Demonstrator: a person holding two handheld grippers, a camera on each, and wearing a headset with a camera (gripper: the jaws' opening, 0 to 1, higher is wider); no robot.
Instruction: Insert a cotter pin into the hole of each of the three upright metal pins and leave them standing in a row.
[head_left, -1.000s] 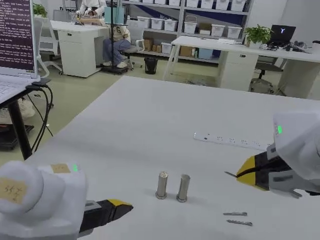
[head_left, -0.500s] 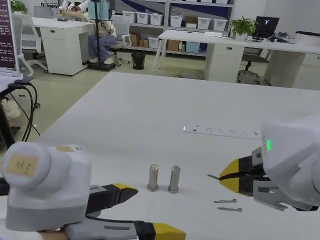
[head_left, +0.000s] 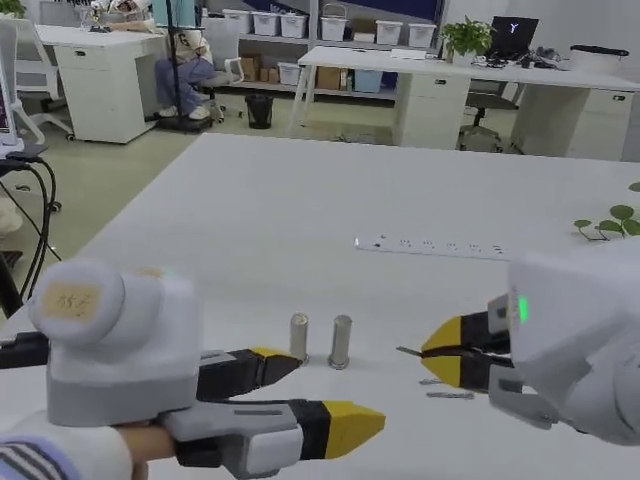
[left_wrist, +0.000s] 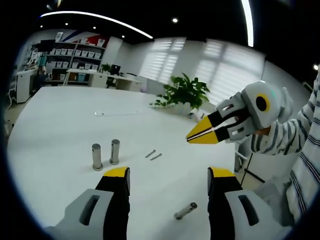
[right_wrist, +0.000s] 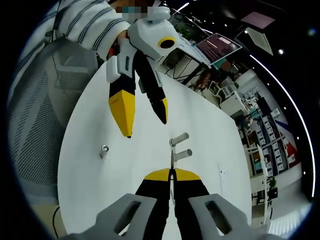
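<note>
Two metal pins (head_left: 340, 342) stand on the worktop (head_left: 300, 220); right claw (head_left: 425, 352) pinches a cotter pin (head_left: 407, 351), probably light, bendy, best held near its head; left claw (left_wrist: 169, 175) spread.

Light: bright, even, indoor. Ceiling strips (left_wrist: 95, 16) are glowing overhead and the windows (left_wrist: 220, 62) are washing out to white. The bench (head_left: 300, 220) is reflecting a soft sheen, and the upright pins (head_left: 340, 342) are casting only faint shadows. Head view: holding fairly sharp. Both gripper views: bending strongly toward their edges and darkening there.
</note>
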